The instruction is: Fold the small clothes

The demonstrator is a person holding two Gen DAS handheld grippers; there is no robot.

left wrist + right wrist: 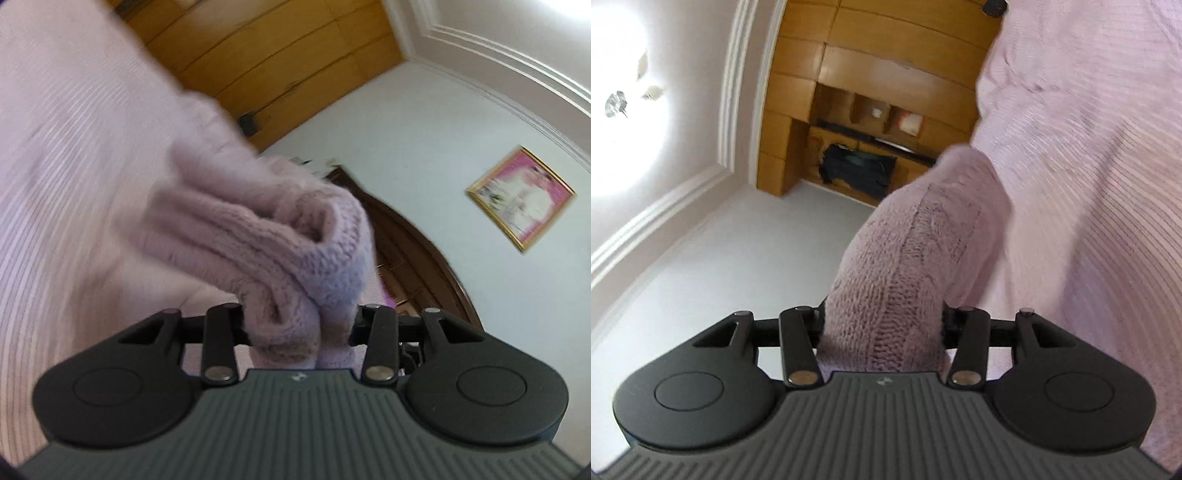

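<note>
left gripper (pixel 299 325): clamped on bunched pale lilac cable-knit garment (pixel 280 243)
right gripper (pixel 882 328): clamped on same knit
step: carrying held edge across
next: likely lay flat on striped pink bedcover (pixel 66 155)

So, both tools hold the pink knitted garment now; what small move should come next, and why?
Probably bring both tools down onto the striped pink cover and lay the knitted garment flat. The left tool and right tool each clamp a bunched part of it, lifted off the cover.
</note>
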